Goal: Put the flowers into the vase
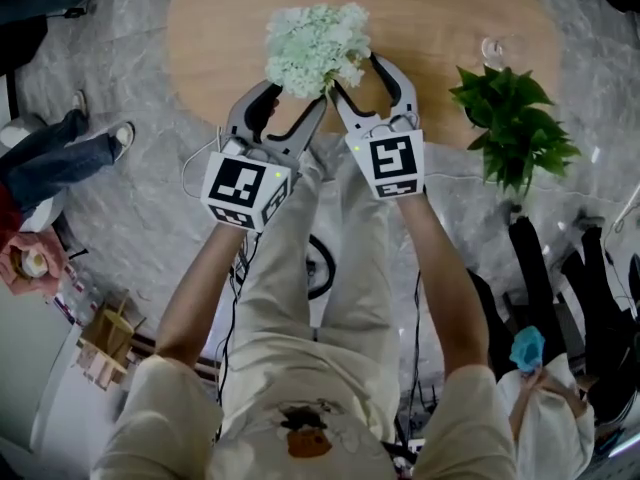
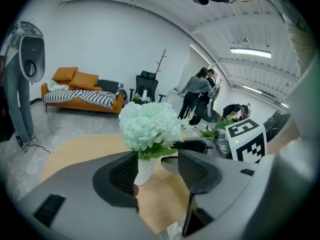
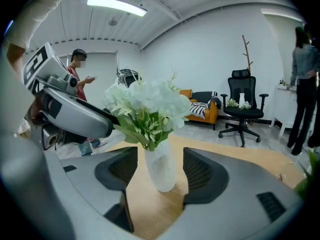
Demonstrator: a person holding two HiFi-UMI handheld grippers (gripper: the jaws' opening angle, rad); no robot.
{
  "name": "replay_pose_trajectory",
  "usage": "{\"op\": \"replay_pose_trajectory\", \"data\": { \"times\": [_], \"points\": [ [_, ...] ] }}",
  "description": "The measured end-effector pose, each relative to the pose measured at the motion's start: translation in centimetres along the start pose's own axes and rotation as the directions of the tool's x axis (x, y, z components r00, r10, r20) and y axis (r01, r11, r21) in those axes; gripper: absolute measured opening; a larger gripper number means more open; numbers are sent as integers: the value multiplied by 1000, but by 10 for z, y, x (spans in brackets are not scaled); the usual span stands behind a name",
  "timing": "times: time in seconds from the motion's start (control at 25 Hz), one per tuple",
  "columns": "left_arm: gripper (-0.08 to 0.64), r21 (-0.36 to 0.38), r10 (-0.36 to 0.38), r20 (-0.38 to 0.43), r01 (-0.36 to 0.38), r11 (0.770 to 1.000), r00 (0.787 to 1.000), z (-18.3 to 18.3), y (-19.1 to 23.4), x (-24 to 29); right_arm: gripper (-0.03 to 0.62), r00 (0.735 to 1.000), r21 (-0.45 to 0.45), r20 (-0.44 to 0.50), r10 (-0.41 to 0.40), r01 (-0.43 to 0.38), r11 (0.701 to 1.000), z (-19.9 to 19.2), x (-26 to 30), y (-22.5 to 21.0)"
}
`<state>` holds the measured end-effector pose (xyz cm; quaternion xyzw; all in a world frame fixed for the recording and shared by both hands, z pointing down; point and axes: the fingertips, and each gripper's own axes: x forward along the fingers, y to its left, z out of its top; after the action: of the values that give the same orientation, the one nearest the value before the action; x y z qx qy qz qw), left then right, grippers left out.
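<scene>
The left gripper [image 1: 297, 96] and right gripper [image 1: 355, 73] stand released around the vase [image 3: 161, 168], which is probably fragile, slick and top-heavy under its soft flowers [image 1: 315, 46], so best gripped low.

No legible text, brand, number or sign is found. Only black-and-white square code markers are seen, without characters: on the left cube [image 1: 246, 190] of the left gripper [image 1: 297, 96] and the right cube [image 1: 392, 164] of the right gripper [image 1: 357, 73]. The shirt print [image 1: 305, 433] cannot be read.
</scene>
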<state>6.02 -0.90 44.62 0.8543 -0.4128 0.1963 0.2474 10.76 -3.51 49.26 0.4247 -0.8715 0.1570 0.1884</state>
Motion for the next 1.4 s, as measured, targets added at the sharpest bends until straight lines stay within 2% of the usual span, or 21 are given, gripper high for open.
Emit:
{"op": "replay_pose_trajectory", "data": {
  "times": [0.4,0.52,1.16,1.32,1.4],
  "points": [
    [239,-38,3,-41,-5,999,999,-3,-14,-22,267,1000,13,-4,-8,8,1000,7,-27,2],
    [239,-39,9,-26,-10,999,1000,7,-13,-30,267,1000,15,-29,2,-2,1000,15,-37,7],
    [235,-77,51,16,-50,996,999,55,-31,-85,267,1000,-2,-5,7,-7,1000,80,-86,14],
    [207,-82,71,21,-69,994,997,68,-35,-98,265,1000,-3,3,6,-6,1000,101,-95,20],
    [170,-96,87,22,-84,992,996,77,-37,-104,265,1000,-2,-6,-1,1,1000,110,-98,23]
  ]
}}
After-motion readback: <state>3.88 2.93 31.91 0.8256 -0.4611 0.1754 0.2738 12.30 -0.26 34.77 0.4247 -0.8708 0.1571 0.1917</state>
